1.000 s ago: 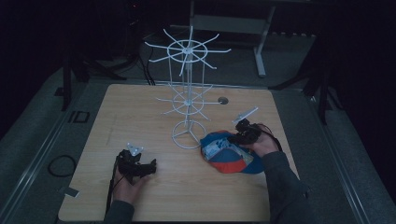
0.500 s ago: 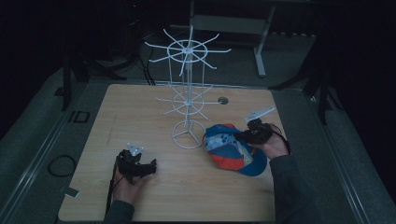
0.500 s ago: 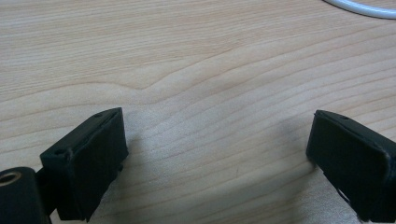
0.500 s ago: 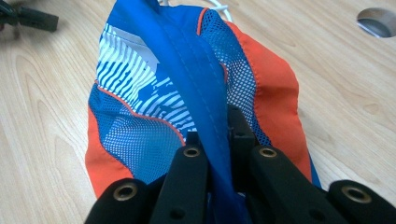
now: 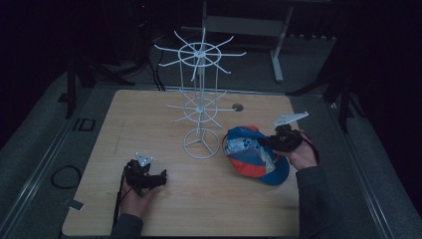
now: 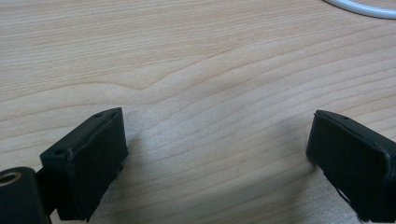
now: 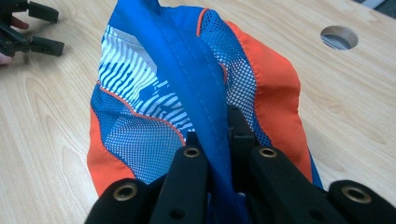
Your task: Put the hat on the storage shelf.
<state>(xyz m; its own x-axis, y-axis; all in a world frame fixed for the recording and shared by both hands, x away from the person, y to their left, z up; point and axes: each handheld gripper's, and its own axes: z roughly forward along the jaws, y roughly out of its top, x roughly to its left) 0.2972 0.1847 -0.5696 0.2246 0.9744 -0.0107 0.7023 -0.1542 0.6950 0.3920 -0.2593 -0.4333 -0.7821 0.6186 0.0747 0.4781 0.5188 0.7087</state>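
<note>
A: High view?
B: Light wooden tabletop [image 5: 149, 119]. White wire rotating display rack [image 5: 201, 107] stands mid-tabletop, toward the far edge. Blue, orange and white mesh baseball cap [image 5: 253, 155] lies open side up near the right edge, just beside the rack's ring base. Right hand-held gripper [image 5: 271, 142] sits at the cap's right rim. Left hand-held gripper [image 5: 158, 178] rests near the near-left corner, well apart from the cap.

A: Left gripper view?
B: Jaws spread wide, only bare wood grain between them, nothing held. A bit of the rack's white base ring [image 6: 359, 8] curves in at the top right.

A: Right gripper view?
B: Jaws pressed together, pinching a blue seam band of the cap [image 7: 187, 93], fabric rising from between them. Round cable hole [image 7: 339, 37] in the tabletop top right. Other gripper's spread jaws top left.
</note>
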